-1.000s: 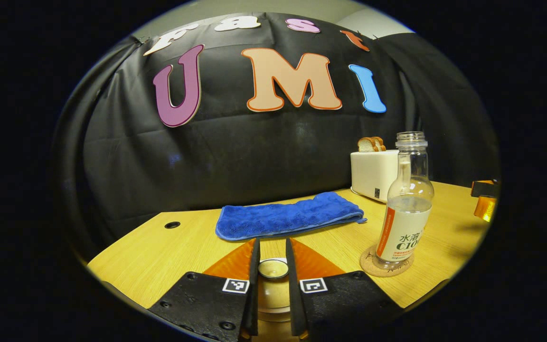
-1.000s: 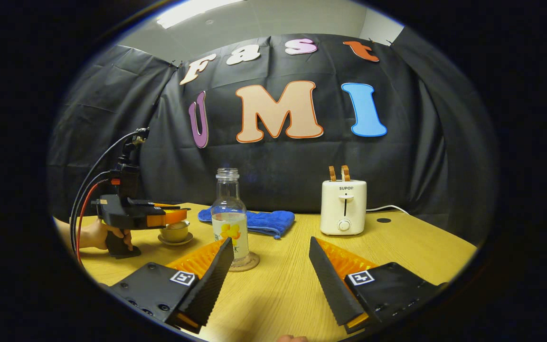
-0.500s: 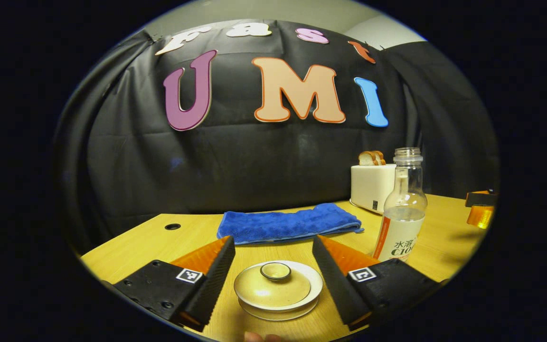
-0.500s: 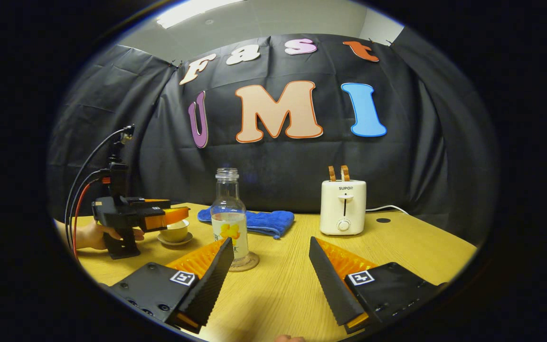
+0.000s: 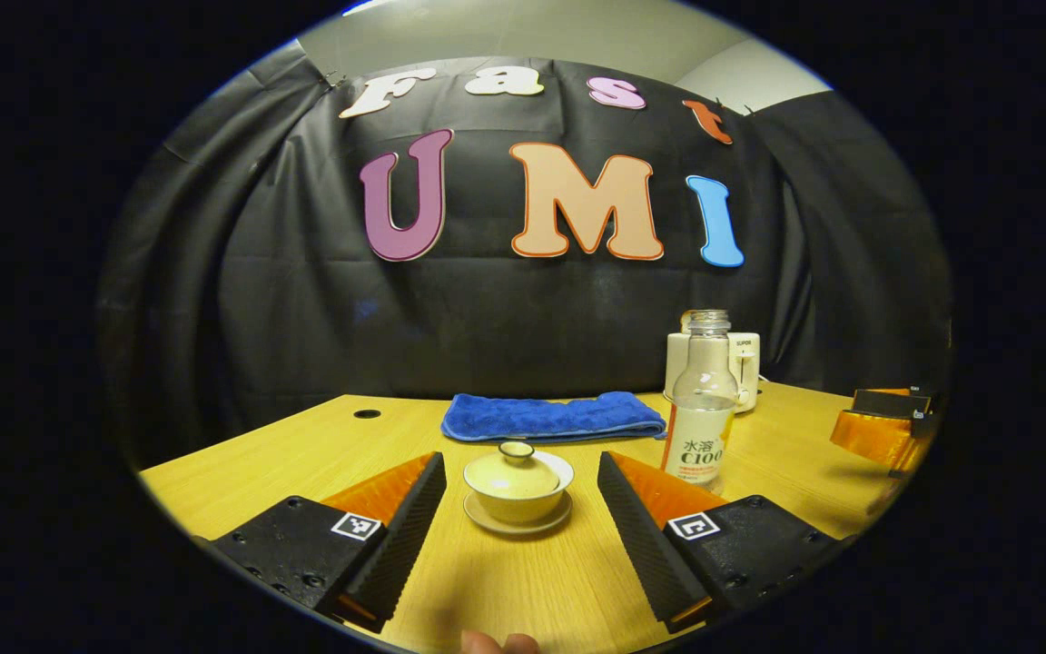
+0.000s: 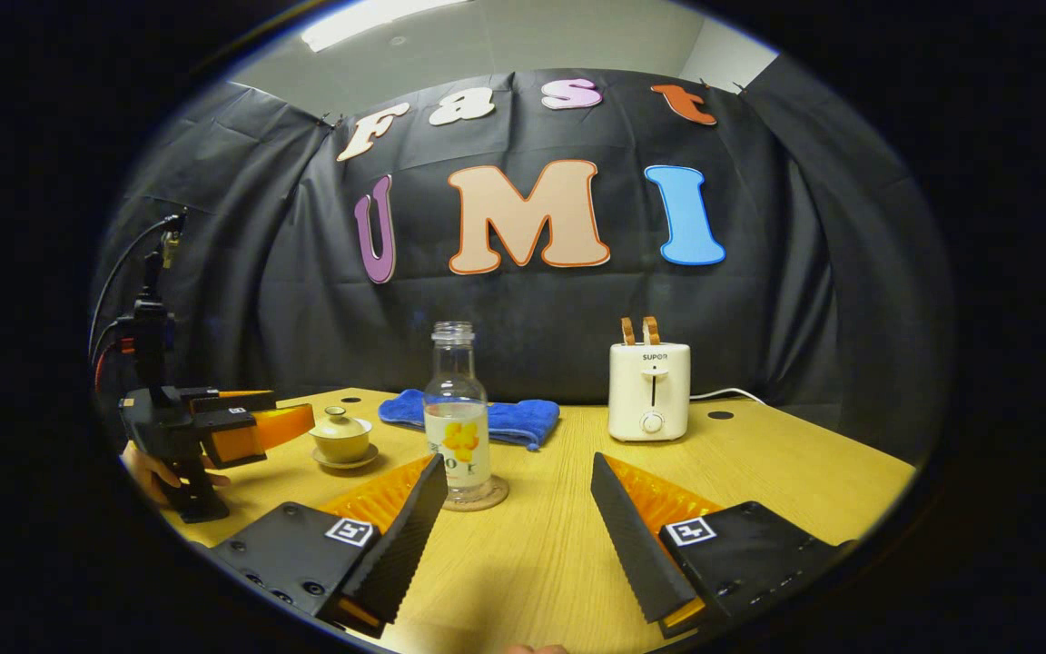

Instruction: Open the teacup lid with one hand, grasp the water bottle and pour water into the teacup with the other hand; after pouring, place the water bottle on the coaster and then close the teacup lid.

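Observation:
A yellow teacup (image 5: 518, 490) stands on its saucer with the lid (image 5: 516, 465) seated on top; in the right gripper view the teacup (image 6: 340, 440) is at the left. My left gripper (image 5: 519, 509) is open, drawn back, with the cup between and beyond its fingers, untouched. A capless water bottle (image 5: 700, 416), part full, stands upright to the cup's right; the right gripper view shows the bottle (image 6: 457, 413) on a round cork coaster (image 6: 476, 494). My right gripper (image 6: 518, 509) is open and empty, short of the bottle. The left gripper (image 6: 214, 431) appears there held by a hand.
A folded blue towel (image 5: 552, 416) lies behind the cup. A white toaster (image 6: 649, 391) with two bread slices stands at the back right, its cord trailing right. Cable holes (image 5: 366, 413) sit in the wooden table (image 6: 759, 463). Black cloth walls the back.
My left gripper let go of the lid knob, opened, and pulled back from the cup, leaving the lid on the cup. The right gripper barely moved.

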